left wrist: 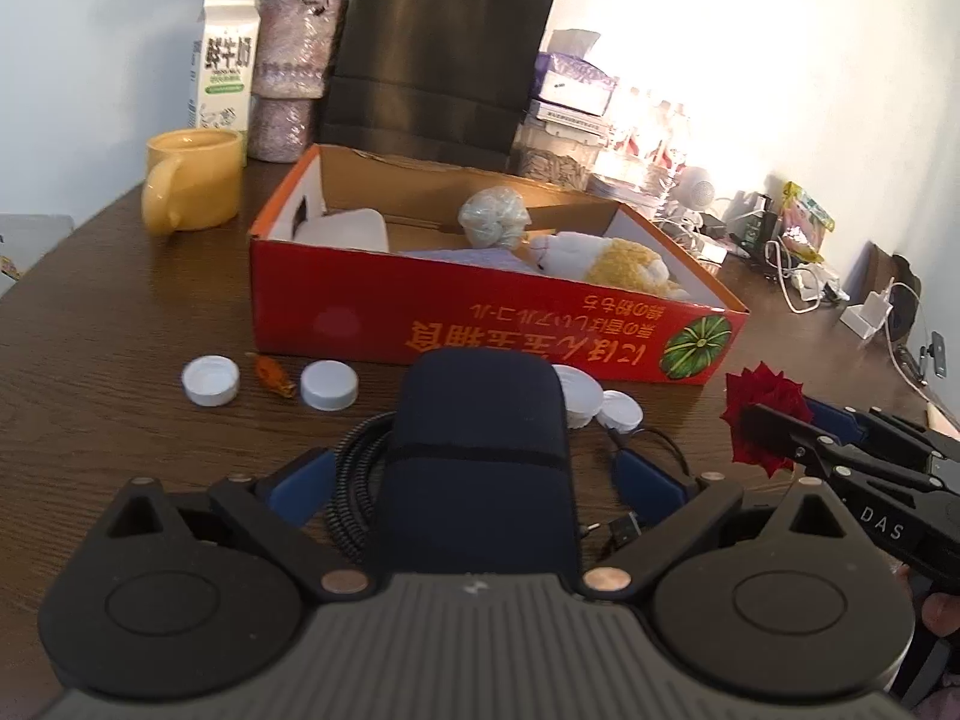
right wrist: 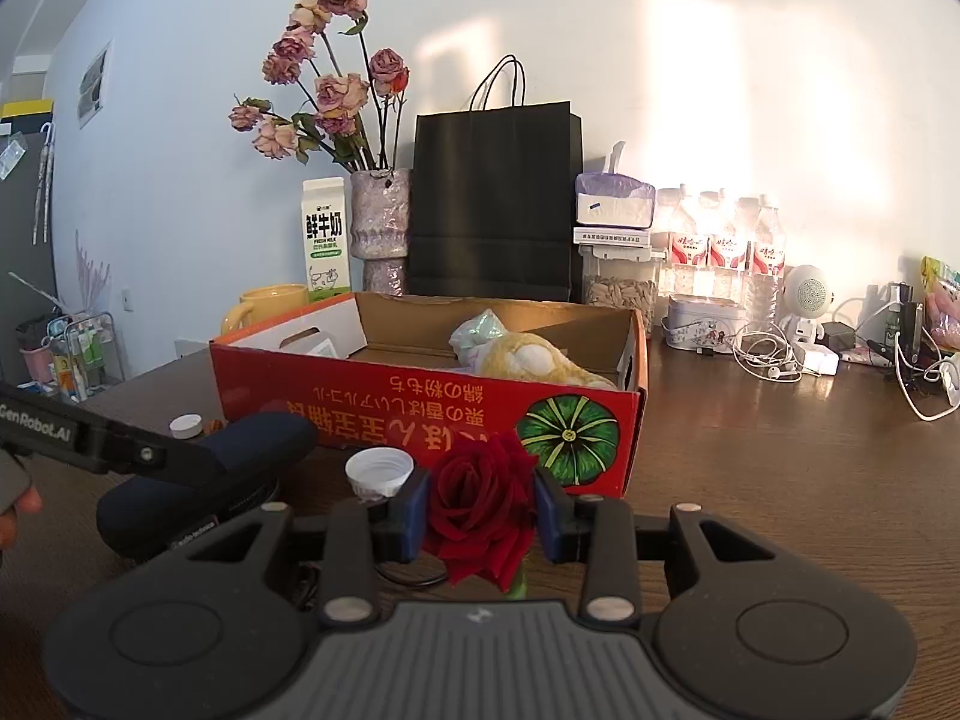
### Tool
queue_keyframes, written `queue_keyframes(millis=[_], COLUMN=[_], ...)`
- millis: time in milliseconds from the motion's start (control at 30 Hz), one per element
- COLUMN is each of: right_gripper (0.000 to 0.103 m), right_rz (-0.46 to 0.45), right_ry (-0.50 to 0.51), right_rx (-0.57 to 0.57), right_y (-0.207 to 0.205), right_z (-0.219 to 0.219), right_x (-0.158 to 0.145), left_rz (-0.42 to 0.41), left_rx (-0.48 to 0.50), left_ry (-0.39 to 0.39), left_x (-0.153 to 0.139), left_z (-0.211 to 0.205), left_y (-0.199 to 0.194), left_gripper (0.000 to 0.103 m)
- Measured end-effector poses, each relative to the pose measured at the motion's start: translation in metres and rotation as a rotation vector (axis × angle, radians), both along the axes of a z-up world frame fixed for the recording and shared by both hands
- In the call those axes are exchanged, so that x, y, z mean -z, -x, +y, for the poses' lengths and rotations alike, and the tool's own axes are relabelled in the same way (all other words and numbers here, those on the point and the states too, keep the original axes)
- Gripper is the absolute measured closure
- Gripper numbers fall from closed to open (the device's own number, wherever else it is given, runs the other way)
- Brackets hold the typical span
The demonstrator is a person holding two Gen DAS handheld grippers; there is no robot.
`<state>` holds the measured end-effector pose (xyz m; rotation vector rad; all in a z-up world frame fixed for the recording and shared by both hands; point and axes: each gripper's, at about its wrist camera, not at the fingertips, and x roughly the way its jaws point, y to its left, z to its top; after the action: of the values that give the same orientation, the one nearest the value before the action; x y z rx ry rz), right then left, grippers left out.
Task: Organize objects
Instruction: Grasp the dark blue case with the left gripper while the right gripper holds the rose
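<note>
Our right tool [right wrist: 481, 510] clamps a red rose [right wrist: 480, 495] above the bench [right wrist: 780, 480], just before the red box [right wrist: 420, 408]. Our left tool [left wrist: 474, 474] grips a dark case [left wrist: 474, 432] by the white caps [left wrist: 210, 381].

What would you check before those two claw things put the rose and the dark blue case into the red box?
1. Rose held between the right gripper pads: ok.
2. Dark blue case between the left gripper fingers: ok; firm grip: cannot tell.
3. Red box open on top: ok.
4. Free floor space in the box beside the plush toy: ok.
5. Coiled cable clear of the case: cannot tell.
6. Bottle caps out of the way: ok.
</note>
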<state>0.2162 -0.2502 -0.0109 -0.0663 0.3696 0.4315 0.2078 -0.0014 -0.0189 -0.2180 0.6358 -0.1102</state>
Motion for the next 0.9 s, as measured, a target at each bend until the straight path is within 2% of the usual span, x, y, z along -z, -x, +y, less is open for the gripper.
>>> queue_keyframes(millis=[133,233,367,900], right_gripper=[0.068,0.068,0.068,0.068], right_rz=[0.001,0.001,0.001,0.002], right_ry=[0.000,0.000,0.000,-0.001], right_rx=[-0.001,-0.001,-0.003,0.003], right_y=[0.000,0.000,0.000,0.000], right_z=[0.000,0.000,0.001,0.001], right_x=[0.000,0.000,0.000,0.000], left_rz=[0.023,0.038,0.057,0.017], left_rx=[0.006,0.005,-0.004,-0.034], left_ry=[0.030,0.051,0.090,0.078], left_x=[0.004,0.009,0.015,0.011], left_z=[0.001,0.002,0.006,0.006], left_y=[-0.007,-0.012,-0.015,-0.007], left_gripper=[0.015,0.016,0.028,0.037])
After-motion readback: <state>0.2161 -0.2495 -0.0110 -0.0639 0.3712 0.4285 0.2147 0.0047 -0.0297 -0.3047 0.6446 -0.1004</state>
